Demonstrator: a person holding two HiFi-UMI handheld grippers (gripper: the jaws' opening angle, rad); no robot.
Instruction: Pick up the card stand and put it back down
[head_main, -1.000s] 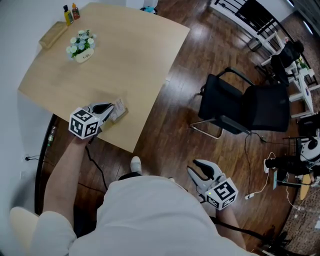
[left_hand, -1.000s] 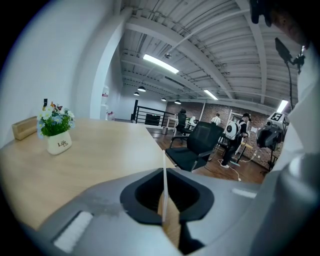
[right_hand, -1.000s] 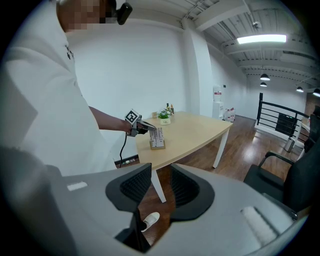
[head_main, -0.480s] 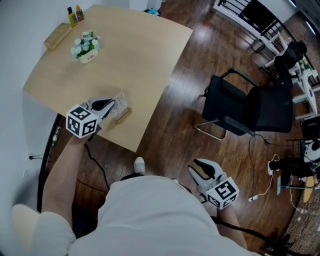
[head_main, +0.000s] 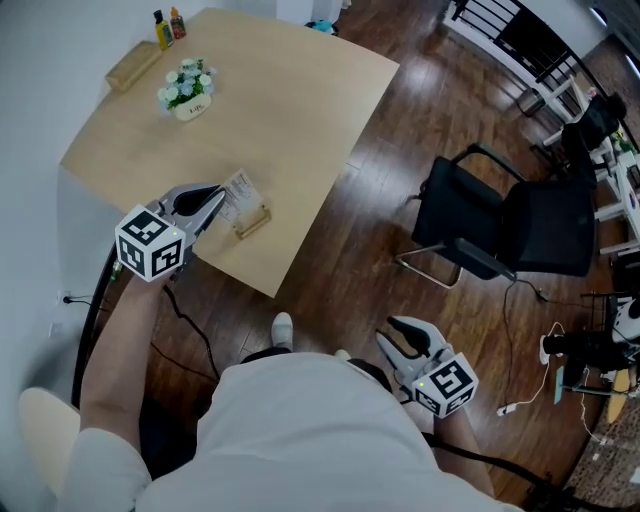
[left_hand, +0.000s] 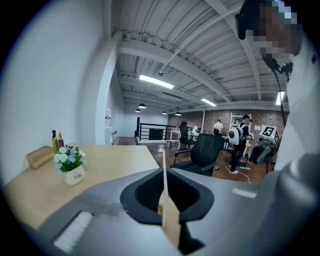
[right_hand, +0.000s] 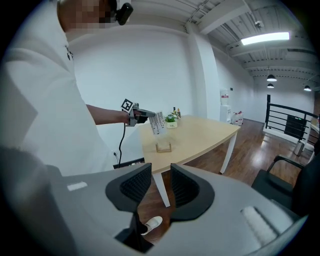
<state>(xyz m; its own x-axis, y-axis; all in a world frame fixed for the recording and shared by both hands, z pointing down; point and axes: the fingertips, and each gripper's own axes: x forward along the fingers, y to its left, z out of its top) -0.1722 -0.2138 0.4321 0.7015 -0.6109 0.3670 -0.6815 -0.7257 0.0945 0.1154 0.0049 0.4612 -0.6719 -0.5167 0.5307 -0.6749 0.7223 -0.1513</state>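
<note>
My left gripper (head_main: 218, 197) is shut on a white printed card (head_main: 238, 190) and holds it in the air above the table's near edge. In the left gripper view the card (left_hand: 163, 175) shows edge-on between the jaws. In the right gripper view the card (right_hand: 157, 122) hangs clear of the card stand's wooden base (right_hand: 163, 147). That base (head_main: 252, 220) rests on the table (head_main: 290, 110) just below the card. My right gripper (head_main: 395, 335) hangs low at my right side over the floor. Its jaws (right_hand: 161, 185) stand slightly apart with nothing between them.
A small pot of white flowers (head_main: 187, 90) stands at the table's far left, with two bottles (head_main: 168, 25) and a wooden box (head_main: 132, 65) behind it. A black office chair (head_main: 510, 225) stands on the wood floor to the right. My shoe (head_main: 283, 328) is by the table's edge.
My left gripper has risen with the card in it. The wooden base has stayed on the table. My right gripper has not moved.
</note>
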